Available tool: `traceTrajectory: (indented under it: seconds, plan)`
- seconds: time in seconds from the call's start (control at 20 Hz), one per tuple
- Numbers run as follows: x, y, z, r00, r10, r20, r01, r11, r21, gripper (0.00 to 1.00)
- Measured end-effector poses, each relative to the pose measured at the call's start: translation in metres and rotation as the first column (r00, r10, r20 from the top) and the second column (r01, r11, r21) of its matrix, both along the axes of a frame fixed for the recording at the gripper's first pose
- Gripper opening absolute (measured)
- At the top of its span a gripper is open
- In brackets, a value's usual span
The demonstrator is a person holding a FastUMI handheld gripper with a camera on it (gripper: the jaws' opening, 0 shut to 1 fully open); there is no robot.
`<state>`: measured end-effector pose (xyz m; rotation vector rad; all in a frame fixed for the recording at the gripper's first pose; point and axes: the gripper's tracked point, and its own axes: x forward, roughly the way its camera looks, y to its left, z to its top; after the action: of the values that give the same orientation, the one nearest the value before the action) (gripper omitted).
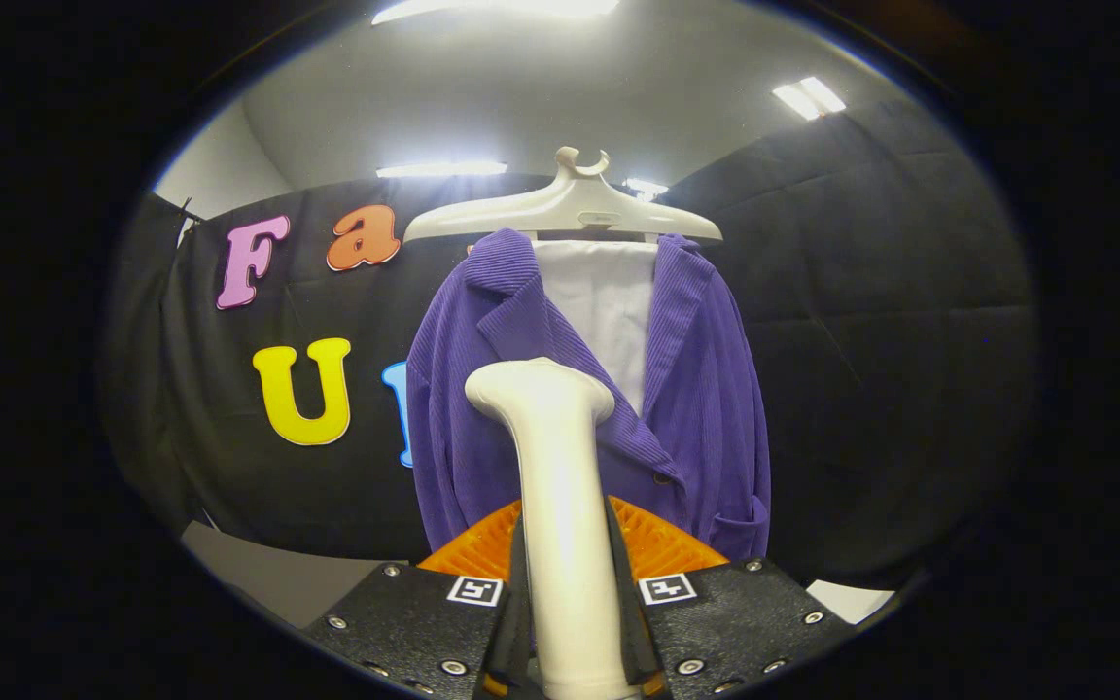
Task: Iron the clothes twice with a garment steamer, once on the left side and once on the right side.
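- My claw [575,622] is clamped on the garment steamer [560,506]; both fingers press on its handle, one on each side.
- The steamer's lower handle is cut off below the fingers, so I can't see its base or any hose.
- The steamer's long axis runs straight ahead from between the fingers, up and away from me. Its rounded head [539,389] points at the jacket.
- I can't tell whether the head touches the cloth or sits just short of it; the face of the head is turned away from me.
- A purple jacket [706,408] hangs beyond the fingers on a pale hanger [565,209], front toward me, lapels open over a white panel [609,301].
- The steamer hides the jacket's centre front. Its head sits over the lapel left of centre.
- The jacket's hem is hidden behind the fingers and the orange ribbed part [662,544] just ahead of them.
- A button [662,478] and a pocket [745,530] show to the right of the steamer.
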<state>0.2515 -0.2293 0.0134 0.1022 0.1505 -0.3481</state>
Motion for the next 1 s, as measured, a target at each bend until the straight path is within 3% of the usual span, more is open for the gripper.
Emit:
traceTrajectory:
  seconds: [1.0]
  plan:
    - [-0.035, -0.005, -0.123, 0.985, -0.033, -0.170, 0.036, 0.999, 0.015, 0.37]
